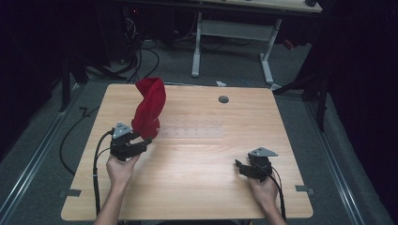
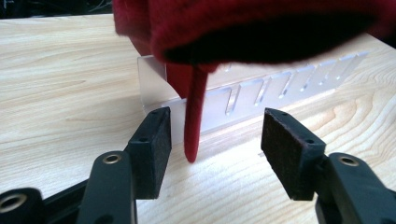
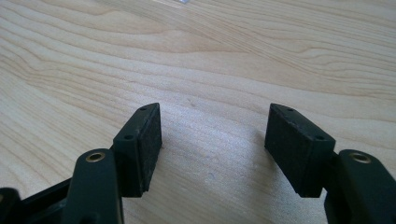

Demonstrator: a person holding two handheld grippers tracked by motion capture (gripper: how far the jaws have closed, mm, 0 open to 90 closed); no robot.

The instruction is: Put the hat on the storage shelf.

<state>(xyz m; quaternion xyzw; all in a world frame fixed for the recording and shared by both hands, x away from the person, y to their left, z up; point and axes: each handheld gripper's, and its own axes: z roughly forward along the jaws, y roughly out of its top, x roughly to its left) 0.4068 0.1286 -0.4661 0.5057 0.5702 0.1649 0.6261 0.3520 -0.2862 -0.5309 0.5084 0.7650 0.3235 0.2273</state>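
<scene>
A red cloth (image 1: 150,108) stands up in a tall fold over the left end of a clear slotted rack (image 1: 192,131) on the wooden table (image 1: 197,187). My left gripper (image 1: 144,142) sits just in front of the cloth's lower edge. In the left gripper view its jaws stand apart (image 2: 215,140). A narrow hanging strip of the red cloth (image 2: 194,116) dangles between them, close to the left pad (image 2: 156,149) but not pressed. The clear rack (image 2: 261,93) lies just behind. My right gripper (image 1: 238,165) rests at the front right, open (image 3: 215,135) over bare wood.
A round grey grommet (image 1: 223,99) sits in the table near its far edge. Behind the table stands a white desk frame (image 1: 234,33), with cables on the dark floor at the left. Black cables trail from both grippers towards the front edge.
</scene>
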